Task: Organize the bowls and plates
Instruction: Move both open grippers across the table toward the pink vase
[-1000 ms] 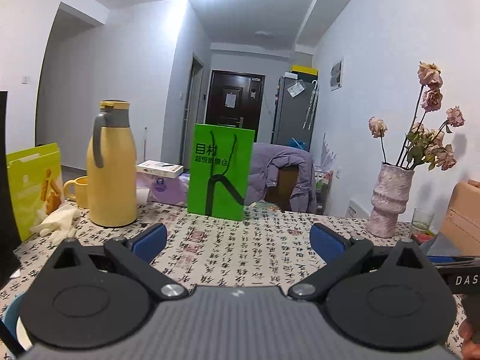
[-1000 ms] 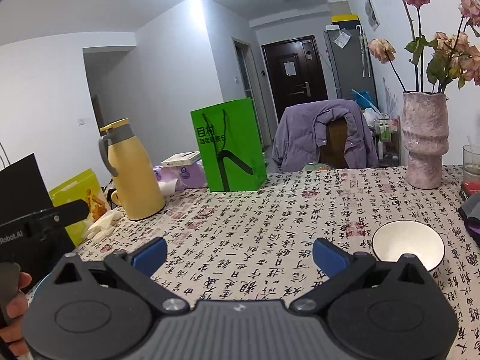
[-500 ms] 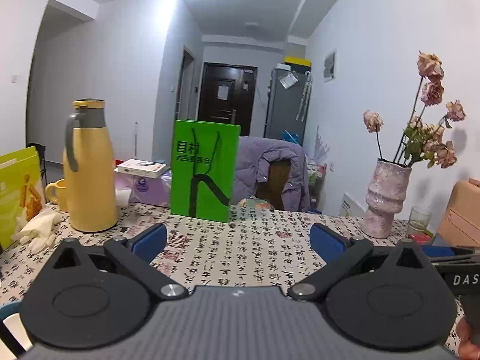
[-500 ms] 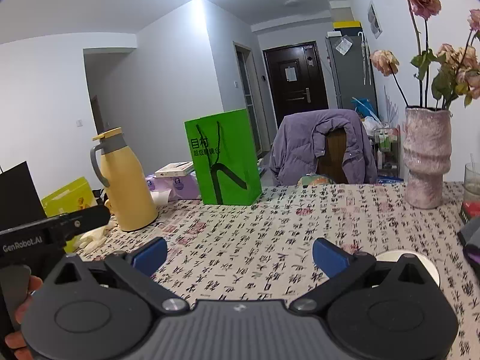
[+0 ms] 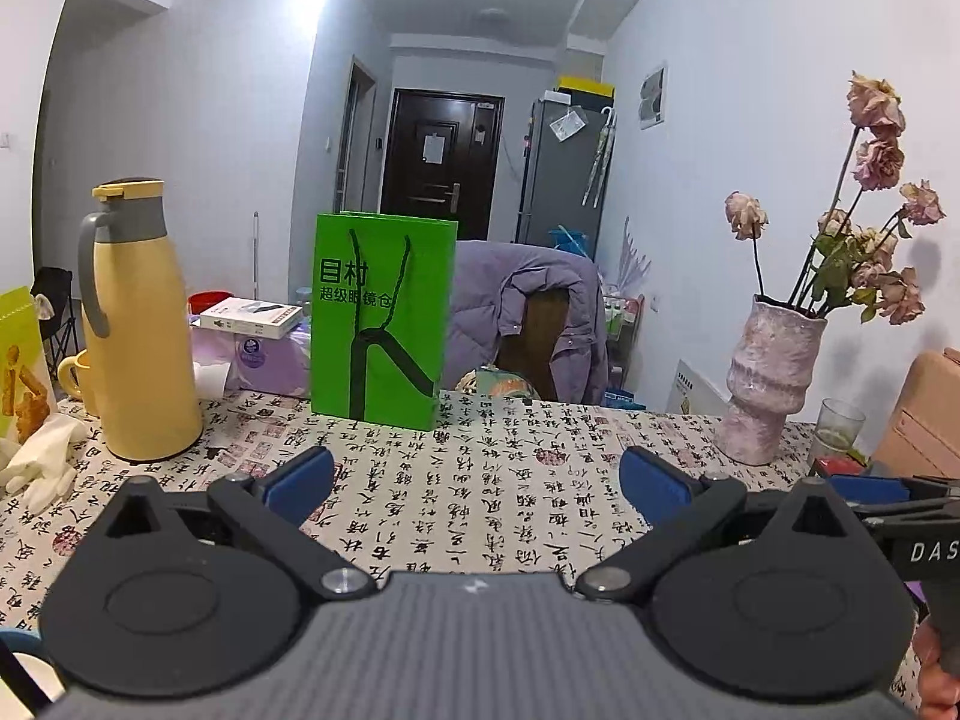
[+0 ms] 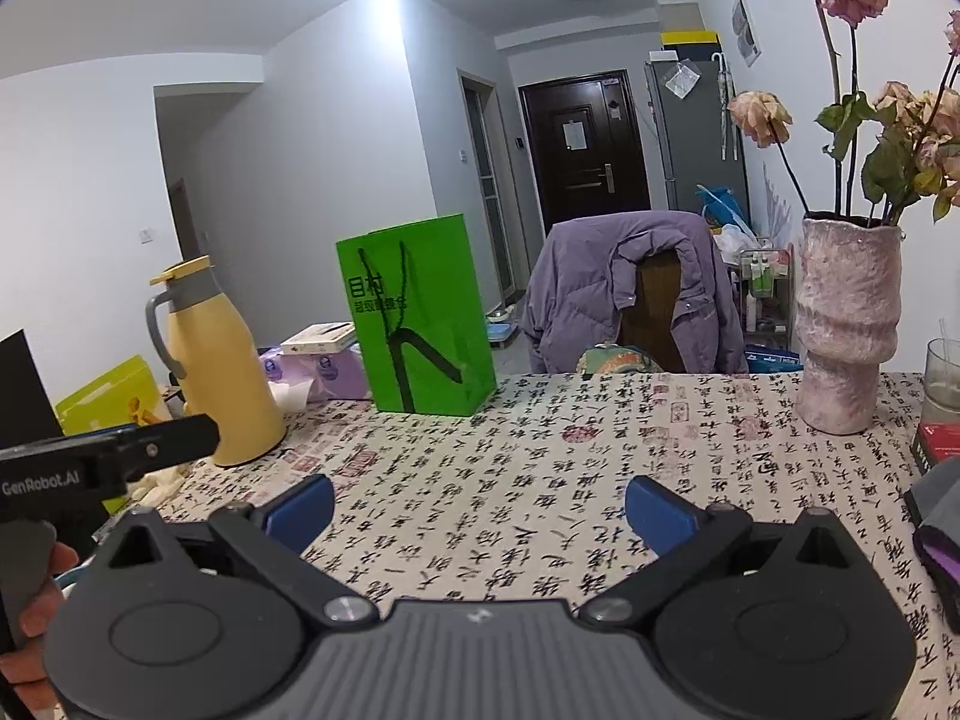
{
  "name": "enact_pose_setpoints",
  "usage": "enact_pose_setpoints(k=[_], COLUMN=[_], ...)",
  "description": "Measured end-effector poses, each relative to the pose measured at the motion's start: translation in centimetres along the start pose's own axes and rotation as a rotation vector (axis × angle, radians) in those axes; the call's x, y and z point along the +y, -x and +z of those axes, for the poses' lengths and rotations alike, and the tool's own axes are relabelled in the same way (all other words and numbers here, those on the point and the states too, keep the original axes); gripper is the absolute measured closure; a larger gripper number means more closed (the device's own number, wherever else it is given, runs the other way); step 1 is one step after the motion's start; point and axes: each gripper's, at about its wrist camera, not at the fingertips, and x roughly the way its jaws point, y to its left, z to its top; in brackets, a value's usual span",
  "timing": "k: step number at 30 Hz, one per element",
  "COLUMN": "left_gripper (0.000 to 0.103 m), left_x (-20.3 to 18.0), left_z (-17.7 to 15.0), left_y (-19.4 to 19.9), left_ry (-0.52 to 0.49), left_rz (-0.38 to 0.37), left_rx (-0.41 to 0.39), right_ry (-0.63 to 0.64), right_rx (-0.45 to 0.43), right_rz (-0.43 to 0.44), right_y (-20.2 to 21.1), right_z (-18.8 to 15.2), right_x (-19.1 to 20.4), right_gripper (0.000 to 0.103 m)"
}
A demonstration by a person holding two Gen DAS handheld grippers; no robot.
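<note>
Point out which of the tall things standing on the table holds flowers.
The rough pink vase at the table's right side: dried roses rise from its mouth. The yellow thermos is capped, and the green paper bag shows only cord handles.

A home dining room: a worktop (image 5: 480, 468) under a calligraphy-print cloth, a thermos jug (image 5: 141, 324), a vase of dried roses (image 5: 774, 384), a jacket-draped chair (image 6: 636, 300), a fridge (image 5: 564, 174) by the front door (image 5: 441, 162).

The green paper bag (image 5: 379, 318) standing on the desk carries dark characters, "目村" above a smaller line reading "超级眼镜仓". White letters "GenRobot.AI" stand on the black body of the left gripper (image 6: 42, 483), and "DAS", cut off by the frame edge, on the right gripper (image 5: 933, 552). The tablecloth (image 6: 540, 480) is printed all over with black brush calligraphy and red seal stamps, too cursive to read.
</note>
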Motion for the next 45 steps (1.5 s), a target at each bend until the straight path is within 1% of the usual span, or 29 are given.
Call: enact_pose_setpoints(k=[8,13,18,21,24,33,38,45], left_gripper=[0.0,0.0,0.0,0.0,0.0,0.0,0.0,0.0], left_x=[-1.1,-2.1,-3.3,-4.1,-5.1,-7.9,-9.0,-11.0], left_z=[0.7,0.8,0.4,0.0,-0.3,-0.6,-0.5,-0.3], left_y=[-2.5,-4.0,-5.2,-6.0,-6.7,-7.2,-8.0,-10.1], left_ry=[0.02,0.021,0.002,0.012,0.008,-0.01,-0.005,0.002], left_rz=[-0.003,0.004,0.022,0.019,0.013,0.021,0.021,0.027], left_rx=[0.044,0.07,0.076,0.098,0.12,0.118,0.127,0.171], right_ry=[0.024,0.023,-0.032,-0.074,-0.084,-0.093,-0.125,-0.166], right_rx=[0.009,-0.005,-0.045,-0.032,-0.031,0.009,0.026,0.033], right_rz=[-0.006,-0.002,0.002,-0.003,-0.034,-0.075,-0.102,-0.121], right_y=[-0.7,-1.2,-1.3,-1.5,-1.4,-1.7,-2.0,-2.1], right_z=[1.7,2.2,2.2,2.2,2.3,2.4,2.5,2.6], right_x=[-2.0,-3.5,-6.0,-7.5,-8.4,-9.7,-10.9,-12.8], right_gripper=[0.0,0.0,0.0,0.0,0.0,0.0,0.0,0.0])
